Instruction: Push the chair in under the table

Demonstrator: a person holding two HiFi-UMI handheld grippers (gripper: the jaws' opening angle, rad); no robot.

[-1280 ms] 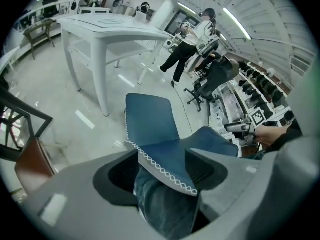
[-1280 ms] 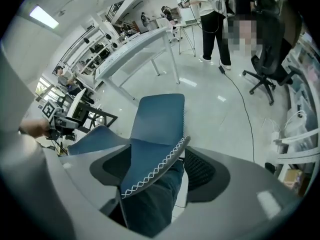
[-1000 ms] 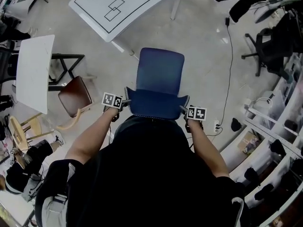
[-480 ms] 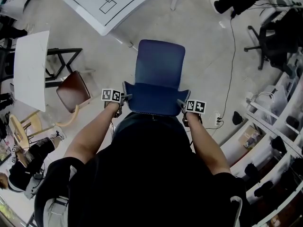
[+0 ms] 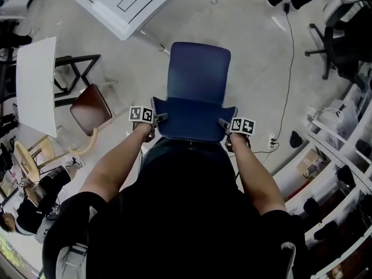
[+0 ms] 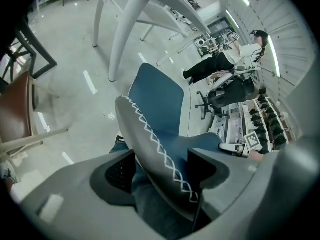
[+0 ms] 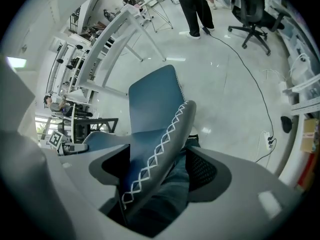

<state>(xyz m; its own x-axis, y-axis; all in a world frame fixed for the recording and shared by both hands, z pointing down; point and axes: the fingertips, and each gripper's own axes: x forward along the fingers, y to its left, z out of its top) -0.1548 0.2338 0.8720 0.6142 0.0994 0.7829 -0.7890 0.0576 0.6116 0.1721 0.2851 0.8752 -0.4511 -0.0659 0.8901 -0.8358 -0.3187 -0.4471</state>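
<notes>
Chair (image 5: pixel 197 74) on open floor, well short of the table (image 5: pixel 116 13) ahead and to the left; seat pointing away from the person. Left gripper (image 5: pixel 158 118) and right gripper (image 5: pixel 224 124) at the backrest's (image 5: pixel 195 118) two side edges, equally near, both pitched steeply down, forearms roughly parallel. Left jaws apart, straddling the stitched edge. Right jaws just now opening wider, edge loose between them.

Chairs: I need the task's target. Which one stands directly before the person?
The blue chair, with white stitching along its backrest; the brown-seated chair and the black office chair stand off to the sides.
</notes>
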